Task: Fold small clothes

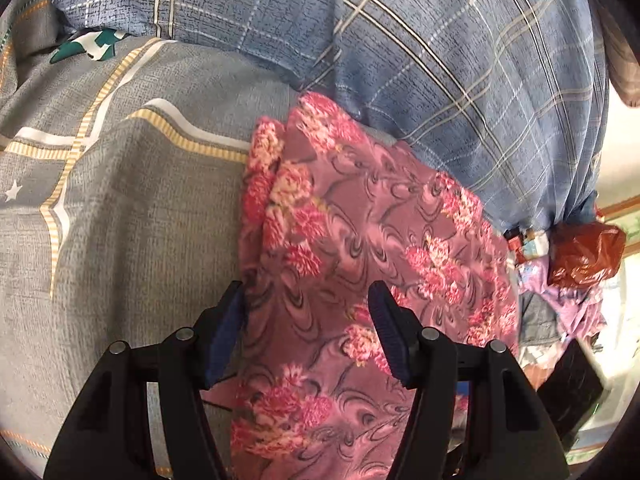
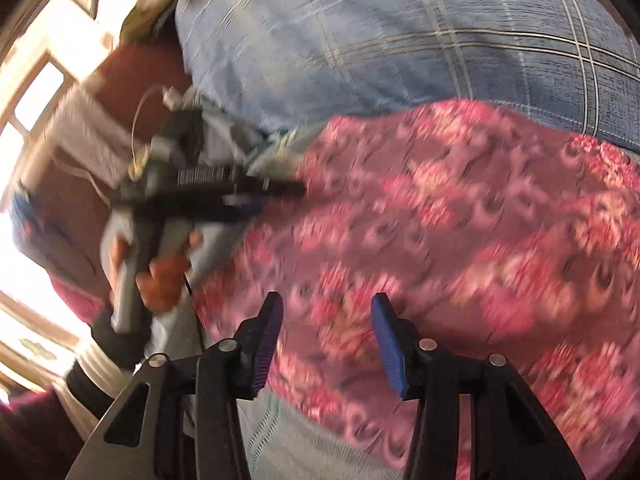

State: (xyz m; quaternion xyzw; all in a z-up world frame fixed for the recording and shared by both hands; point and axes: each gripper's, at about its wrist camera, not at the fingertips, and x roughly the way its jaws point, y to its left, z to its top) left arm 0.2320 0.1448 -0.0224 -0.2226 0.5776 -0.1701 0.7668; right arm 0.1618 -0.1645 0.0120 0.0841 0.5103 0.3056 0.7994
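Note:
A pink floral garment [image 1: 360,260] lies partly folded on a grey bedsheet [image 1: 140,220], with its far end against a blue plaid quilt [image 1: 460,60]. My left gripper [image 1: 306,300] is open and empty, hovering over the garment's near part. In the blurred right wrist view the same garment [image 2: 460,240] fills the right side. My right gripper [image 2: 326,312] is open and empty above the garment's edge. The left gripper [image 2: 280,190] shows there too, held in a hand at the garment's far left edge.
The blue plaid quilt [image 2: 400,40] is piled behind the garment. A heap of clothes and a red plastic bag [image 1: 584,256] lie at the bed's right side, next to a black object [image 1: 576,392]. Bright windows [image 2: 36,96] are at the left.

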